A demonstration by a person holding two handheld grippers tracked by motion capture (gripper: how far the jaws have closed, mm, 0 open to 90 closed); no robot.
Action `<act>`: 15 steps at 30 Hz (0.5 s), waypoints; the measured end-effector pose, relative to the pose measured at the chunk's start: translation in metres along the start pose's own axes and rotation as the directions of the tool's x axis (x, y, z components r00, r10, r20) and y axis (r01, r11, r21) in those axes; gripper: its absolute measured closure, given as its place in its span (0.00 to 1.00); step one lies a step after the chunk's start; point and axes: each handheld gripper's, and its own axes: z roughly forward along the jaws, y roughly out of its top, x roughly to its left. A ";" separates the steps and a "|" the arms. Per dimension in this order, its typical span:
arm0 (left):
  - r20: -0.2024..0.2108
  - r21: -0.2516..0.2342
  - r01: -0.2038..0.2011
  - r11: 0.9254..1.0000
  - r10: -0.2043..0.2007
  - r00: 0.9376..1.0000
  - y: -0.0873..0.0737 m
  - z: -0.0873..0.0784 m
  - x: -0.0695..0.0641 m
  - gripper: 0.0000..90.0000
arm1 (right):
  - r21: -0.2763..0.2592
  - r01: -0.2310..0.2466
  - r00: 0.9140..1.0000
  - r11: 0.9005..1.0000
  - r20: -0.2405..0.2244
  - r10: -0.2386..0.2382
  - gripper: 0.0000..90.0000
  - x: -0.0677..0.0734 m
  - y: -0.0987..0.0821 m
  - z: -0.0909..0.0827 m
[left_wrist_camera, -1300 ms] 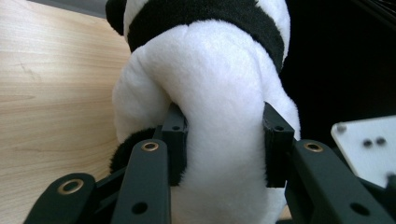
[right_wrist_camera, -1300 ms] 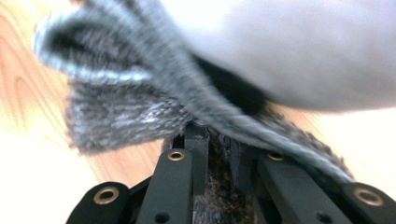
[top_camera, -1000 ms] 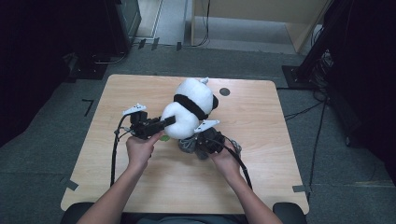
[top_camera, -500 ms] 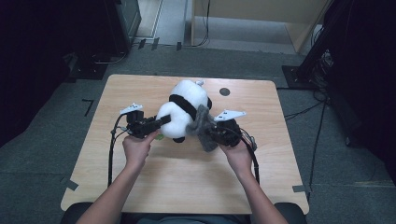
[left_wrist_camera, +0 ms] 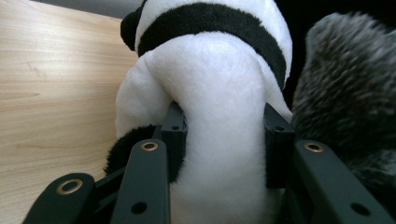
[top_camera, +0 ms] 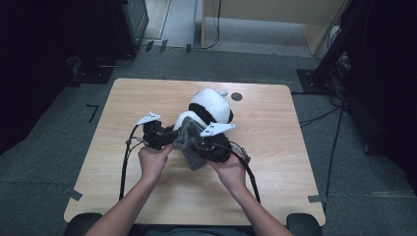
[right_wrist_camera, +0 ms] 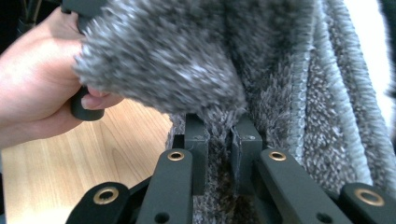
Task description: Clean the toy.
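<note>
While the right gripper (right_wrist_camera: 218, 140) pinches a fold of the fuzzy grey cloth (right_wrist_camera: 196, 60) near the table's front, the step in hand looks like draping or dressing that cloth over the panda plush toy (top_camera: 209, 105). Doing it well probably means lifting the cloth clear of the wooden table (top_camera: 147, 93) and carrying it up and over the toy's back without dragging the toy along. Its jaws are pressed nearly together, with only the shaggy pile caught between the pads. Farther in, the left gripper (left_wrist_camera: 224, 140) steadies the toy: its jaws stand partly spread and squeeze the white body from both sides, so the plush bulges between them. That hold should stay firm. The panda sits near the table's middle, with the cloth touching its near side.
</note>
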 end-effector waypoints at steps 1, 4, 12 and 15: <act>0.004 -0.002 0.011 1.000 -0.011 1.000 0.000 0.000 0.000 0.69 | 0.002 0.010 1.000 1.000 0.004 -0.010 0.90 0.003 -0.001 0.003; 0.009 -0.005 0.026 1.000 -0.026 1.000 -0.001 0.001 0.000 0.69 | 0.001 0.038 0.999 0.999 0.019 -0.038 0.90 0.010 -0.003 0.009; 0.003 0.000 0.051 0.999 -0.051 0.999 -0.002 0.001 0.002 0.69 | 0.007 0.126 0.990 0.992 0.070 -0.126 0.90 0.020 -0.008 0.023; 0.005 0.004 0.067 0.998 -0.067 0.998 -0.002 0.001 0.005 0.69 | 0.018 0.149 0.986 0.989 0.074 -0.150 0.90 0.020 -0.013 0.029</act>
